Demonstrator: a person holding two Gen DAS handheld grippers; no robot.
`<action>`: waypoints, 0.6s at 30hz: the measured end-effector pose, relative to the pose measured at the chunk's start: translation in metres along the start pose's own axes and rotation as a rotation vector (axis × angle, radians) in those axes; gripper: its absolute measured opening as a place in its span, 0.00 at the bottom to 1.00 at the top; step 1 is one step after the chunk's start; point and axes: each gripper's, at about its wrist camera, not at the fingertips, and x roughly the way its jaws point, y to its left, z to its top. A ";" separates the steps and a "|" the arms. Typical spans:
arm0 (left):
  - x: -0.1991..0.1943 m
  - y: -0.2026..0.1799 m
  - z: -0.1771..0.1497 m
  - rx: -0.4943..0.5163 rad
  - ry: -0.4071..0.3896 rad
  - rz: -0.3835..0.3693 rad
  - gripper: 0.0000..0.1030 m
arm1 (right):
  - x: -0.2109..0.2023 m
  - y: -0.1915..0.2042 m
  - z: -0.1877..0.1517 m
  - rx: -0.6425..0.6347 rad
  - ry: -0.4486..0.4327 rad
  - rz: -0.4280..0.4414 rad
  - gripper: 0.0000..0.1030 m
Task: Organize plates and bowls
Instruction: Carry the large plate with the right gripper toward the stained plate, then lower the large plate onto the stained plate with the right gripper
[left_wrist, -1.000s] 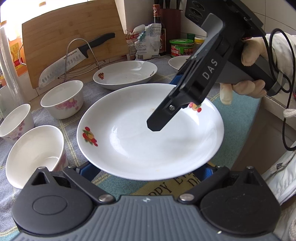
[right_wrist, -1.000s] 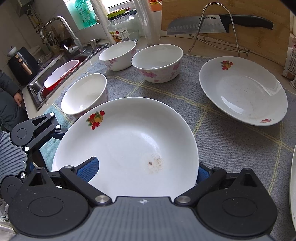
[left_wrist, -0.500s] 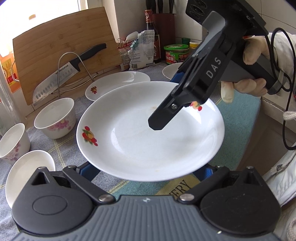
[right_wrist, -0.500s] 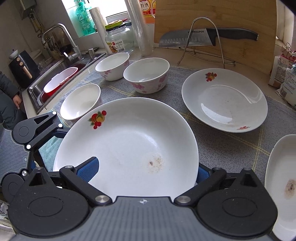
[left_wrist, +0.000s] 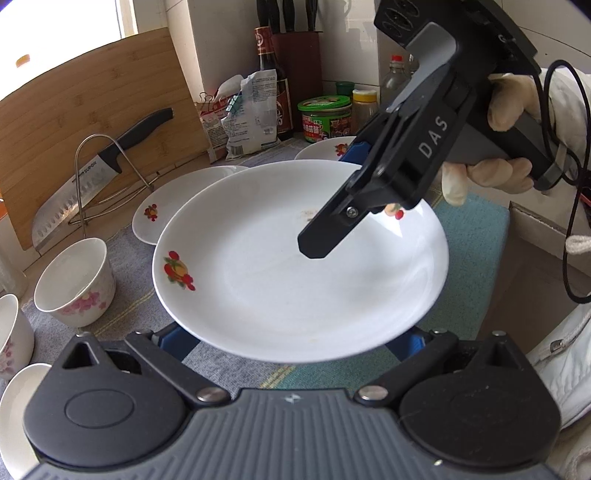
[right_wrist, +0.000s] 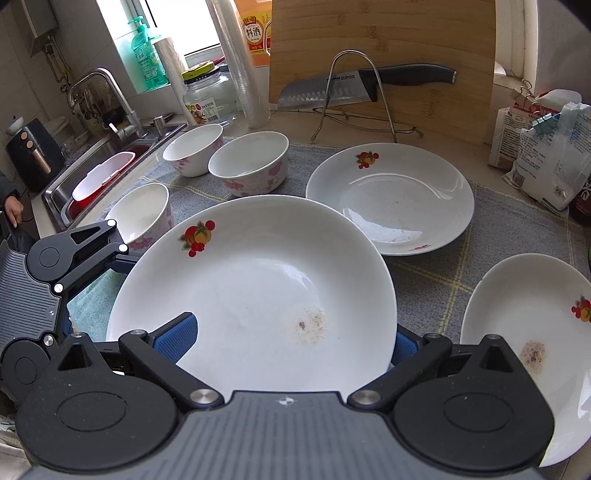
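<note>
Between both claws — plate (left_wrist: 295, 280) level, face up.

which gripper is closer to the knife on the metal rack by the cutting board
Cannot tell: both grippers grip the lifted plate from opposite sides, and the knife sits far back on its rack, away from both.

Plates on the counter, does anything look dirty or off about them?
Yes. The held plate carries a brownish speckled smear near its lower right, close to the right hand-held gripper. The plate at the right edge shows a similar stain. The plate near the knife rack has faint specks too. No chips or cracks are visible.
</note>
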 end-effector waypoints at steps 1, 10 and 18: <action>0.003 -0.002 0.004 0.006 -0.001 -0.004 0.99 | -0.003 -0.004 -0.001 0.004 -0.005 -0.006 1.00; 0.036 -0.017 0.034 0.043 -0.014 -0.055 0.99 | -0.027 -0.044 -0.013 0.045 -0.029 -0.057 1.00; 0.067 -0.031 0.058 0.074 -0.014 -0.084 0.99 | -0.042 -0.082 -0.022 0.074 -0.041 -0.086 1.00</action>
